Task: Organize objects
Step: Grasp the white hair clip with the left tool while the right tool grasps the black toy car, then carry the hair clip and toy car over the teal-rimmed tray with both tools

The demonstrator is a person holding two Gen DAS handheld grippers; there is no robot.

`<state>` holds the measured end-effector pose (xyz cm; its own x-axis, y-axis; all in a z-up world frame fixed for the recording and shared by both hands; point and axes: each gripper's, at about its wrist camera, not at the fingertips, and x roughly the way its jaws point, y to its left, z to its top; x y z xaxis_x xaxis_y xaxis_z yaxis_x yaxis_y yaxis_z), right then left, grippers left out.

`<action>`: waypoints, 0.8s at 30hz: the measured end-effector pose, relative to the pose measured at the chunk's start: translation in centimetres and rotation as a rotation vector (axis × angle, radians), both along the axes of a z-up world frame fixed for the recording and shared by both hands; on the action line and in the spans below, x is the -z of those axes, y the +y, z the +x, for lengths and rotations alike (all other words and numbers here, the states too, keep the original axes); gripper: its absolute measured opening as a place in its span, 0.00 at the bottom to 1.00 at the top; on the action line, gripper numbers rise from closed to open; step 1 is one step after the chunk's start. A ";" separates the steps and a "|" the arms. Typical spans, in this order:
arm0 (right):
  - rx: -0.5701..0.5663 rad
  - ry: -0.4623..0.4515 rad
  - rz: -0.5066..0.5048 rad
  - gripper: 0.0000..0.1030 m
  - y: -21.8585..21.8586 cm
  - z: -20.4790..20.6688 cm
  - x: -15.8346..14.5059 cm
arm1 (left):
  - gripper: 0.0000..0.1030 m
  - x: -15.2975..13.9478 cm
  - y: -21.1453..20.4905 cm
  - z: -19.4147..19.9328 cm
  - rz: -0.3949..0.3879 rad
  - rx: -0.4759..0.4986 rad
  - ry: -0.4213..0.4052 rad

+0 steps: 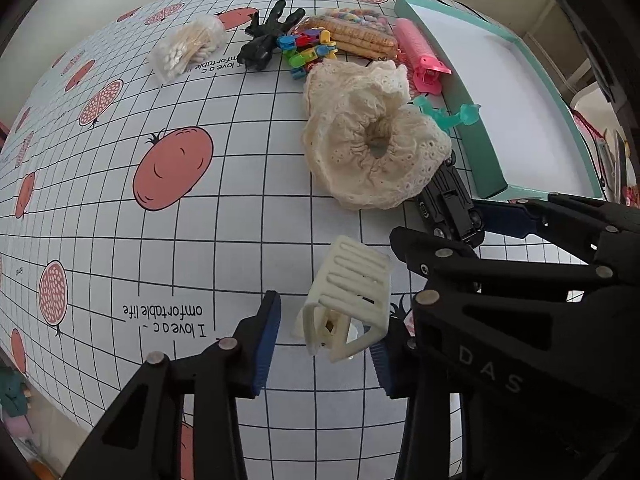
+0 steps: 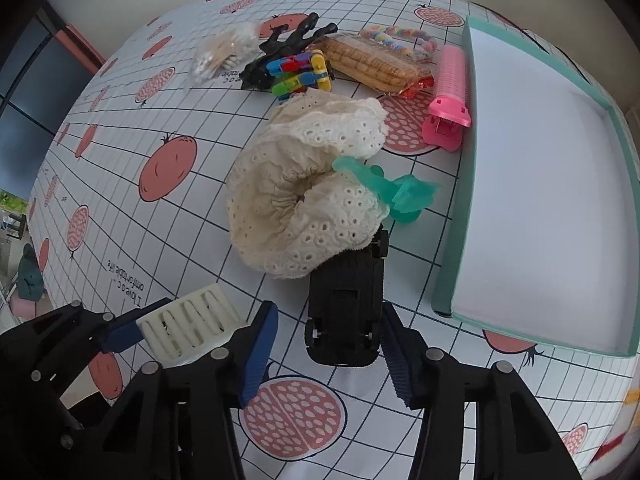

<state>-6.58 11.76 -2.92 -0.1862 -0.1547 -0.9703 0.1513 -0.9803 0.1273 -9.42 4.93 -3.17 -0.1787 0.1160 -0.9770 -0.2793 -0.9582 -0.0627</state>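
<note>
— Left gripper [image 1: 324, 344]: spread wide around the cream ribbed plastic claw hair clip [image 1: 347, 308], blue pads either side, no firm contact visible.

— Right gripper [image 2: 328, 356]?

— Spread wide too, flanking the near end of the black toy car [image 2: 346, 308]; pads just beside the wheels, contact hard to judge.

— Front of that car?

— Tucked under the cream eyelet-lace fabric scrunchie [image 2: 304, 204], on the white grid tablecloth with red fruit prints [image 2: 168, 168].

— To the right?

— Shallow teal-rimmed box with white inside [image 2: 472, 208], near the car. Translucent green plastic figure [image 2: 394, 192] between scrunchie and box, touching the scrunchie.

— Further away?

— Pink hair roller clip [image 2: 450, 92] beside the box wall, packet of ridged biscuits [image 2: 372, 64], pastel braided rope [image 2: 400, 38], multicoloured plastic clips [image 2: 302, 72], black toy figure [image 2: 280, 50], bag of cotton swabs [image 2: 226, 54] at far left.
</note>
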 end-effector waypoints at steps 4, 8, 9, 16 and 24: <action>0.010 0.002 -0.002 0.44 0.4 -0.3 -0.1 | 0.32 0.1 0.2 -0.6 0.009 0.000 -0.003; 0.005 0.001 -0.004 0.36 0.8 -0.6 -0.2 | 0.28 0.1 0.3 -1.3 0.015 -0.006 -0.008; 0.005 0.000 -0.008 0.35 0.9 -0.7 -0.2 | 0.25 0.2 0.3 -1.6 0.018 -0.008 -0.010; 0.001 -0.006 -0.014 0.35 1.5 -0.8 -0.4 | 0.24 0.3 0.4 -3.4 0.029 -0.029 -0.012; 0.015 -0.012 -0.034 0.35 2.9 0.9 -0.8 | 0.24 -0.2 -0.1 -6.3 0.035 -0.094 0.012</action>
